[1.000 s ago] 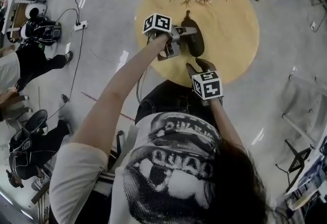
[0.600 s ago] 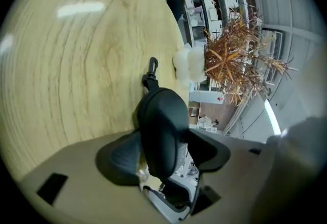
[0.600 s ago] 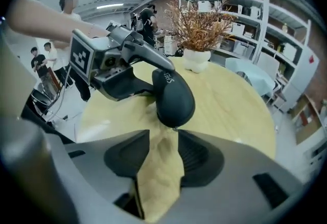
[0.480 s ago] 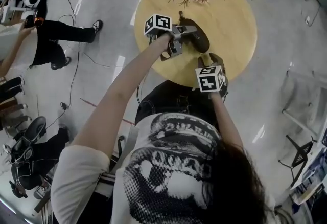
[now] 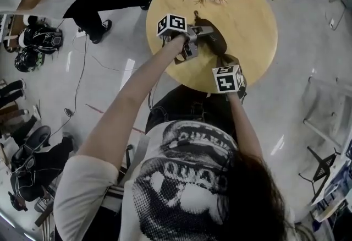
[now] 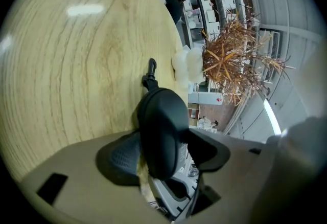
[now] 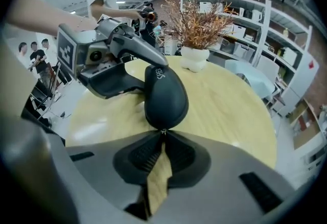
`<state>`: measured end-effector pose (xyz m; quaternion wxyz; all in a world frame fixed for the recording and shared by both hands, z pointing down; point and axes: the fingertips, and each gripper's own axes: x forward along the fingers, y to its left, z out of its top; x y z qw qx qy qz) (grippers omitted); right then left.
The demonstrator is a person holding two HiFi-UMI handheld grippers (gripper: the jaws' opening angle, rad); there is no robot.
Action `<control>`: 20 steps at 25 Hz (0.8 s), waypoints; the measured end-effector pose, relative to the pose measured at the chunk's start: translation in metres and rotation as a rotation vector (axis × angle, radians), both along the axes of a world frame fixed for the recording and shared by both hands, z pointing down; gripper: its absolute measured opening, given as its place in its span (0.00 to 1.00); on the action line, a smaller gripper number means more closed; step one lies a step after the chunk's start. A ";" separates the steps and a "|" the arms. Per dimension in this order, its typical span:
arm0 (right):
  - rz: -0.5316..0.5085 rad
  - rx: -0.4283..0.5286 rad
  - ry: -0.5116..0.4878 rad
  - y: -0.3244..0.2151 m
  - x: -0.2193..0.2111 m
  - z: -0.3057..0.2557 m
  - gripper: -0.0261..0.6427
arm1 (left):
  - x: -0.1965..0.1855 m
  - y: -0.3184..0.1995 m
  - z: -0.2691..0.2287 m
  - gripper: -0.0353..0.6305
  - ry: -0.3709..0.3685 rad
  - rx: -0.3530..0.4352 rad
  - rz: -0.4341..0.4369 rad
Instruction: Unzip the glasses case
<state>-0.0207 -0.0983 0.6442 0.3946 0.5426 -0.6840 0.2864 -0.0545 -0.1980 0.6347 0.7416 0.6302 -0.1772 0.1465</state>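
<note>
The right gripper (image 7: 163,135) has its jaws almost together. They have just been closing, and between the tips sits a small metal zipper pull (image 7: 163,130) at the near end of the glasses case (image 7: 166,96). The left gripper (image 6: 163,141) has its jaws wide, and both pads press on the two sides of the same black case, so it holds it. The case is over the round wooden table (image 7: 230,110); whether it rests on the top I cannot tell. A short loop (image 6: 150,67) hangs from its far end. At the table's far edge stands a dry brown plant (image 7: 196,18) in a white pot (image 7: 194,58).
</note>
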 end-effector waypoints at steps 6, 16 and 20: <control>-0.138 0.002 0.052 0.004 0.001 -0.001 0.06 | 0.001 0.001 -0.002 0.48 -0.003 0.032 0.021; -0.394 0.026 0.142 -0.006 0.019 -0.007 0.04 | 0.002 0.000 -0.001 0.48 -0.048 0.056 0.028; -0.518 0.038 0.161 -0.012 0.022 -0.008 0.04 | 0.002 0.000 0.000 0.49 -0.075 0.044 0.031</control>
